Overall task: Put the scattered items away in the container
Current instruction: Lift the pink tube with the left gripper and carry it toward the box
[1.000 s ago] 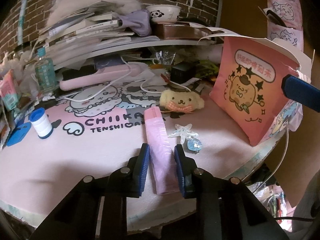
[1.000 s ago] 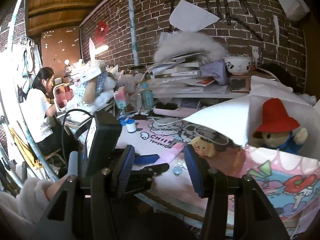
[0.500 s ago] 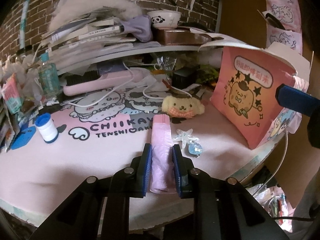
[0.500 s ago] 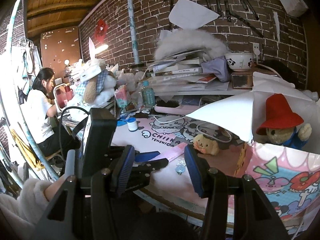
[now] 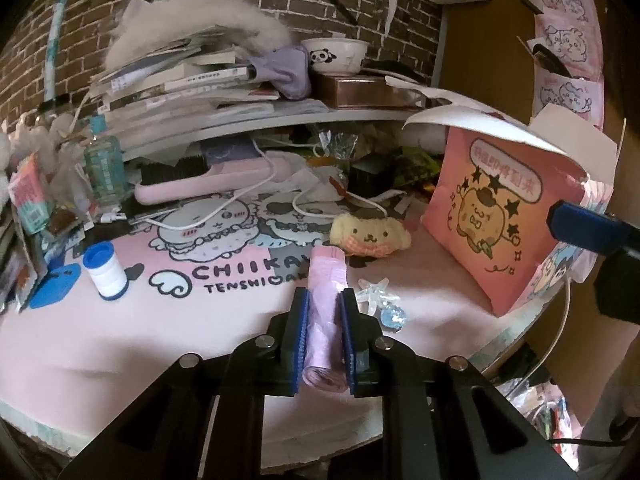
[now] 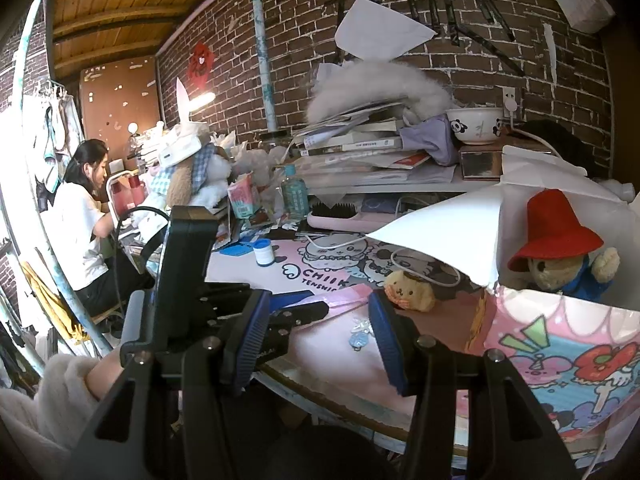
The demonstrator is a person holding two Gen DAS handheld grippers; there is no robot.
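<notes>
The pink roll [image 5: 326, 312] lies lengthwise between the two blue pads of the left gripper [image 5: 323, 300], which press on its sides and hold it; its near end sits deep between the jaws and its far end points toward 12 o'clock, reaching the printed lettering on the mat. Whether it is lifted off the mat or resting on it cannot be told. From the right wrist view the same roll [image 6: 352, 294] shows as a pink strip running out from the left gripper [image 6: 296, 312] toward 2 o'clock.

Just to the roll's 3 o'clock lie a clear star charm [image 5: 376, 290] and a blue gem [image 5: 394, 316], touching each other. At its 1 o'clock a yellow plush dog [image 5: 370, 236] rests on the mat. Farther out at 3 o'clock stands the pink paper box [image 5: 492, 216], its white flaps open; in the right wrist view a teddy bear in a red hat [image 6: 556, 248] sits inside it. At 9 o'clock, well apart, stands a white bottle with a blue cap [image 5: 105, 270].

The right gripper [image 6: 316, 336] hangs off the table's near edge, jaws wide apart and holding nothing.

The surface is a pink cartoon desk mat [image 5: 120, 340] on a round-edged table. Behind it a white shelf [image 5: 280, 120] carries stacked books, a panda bowl [image 5: 334, 56] and a grey furry heap, against a brick wall [image 6: 480, 60]. At 9 o'clock in the right view, a woman in white [image 6: 82, 216] sits at another desk under a wooden ceiling.
</notes>
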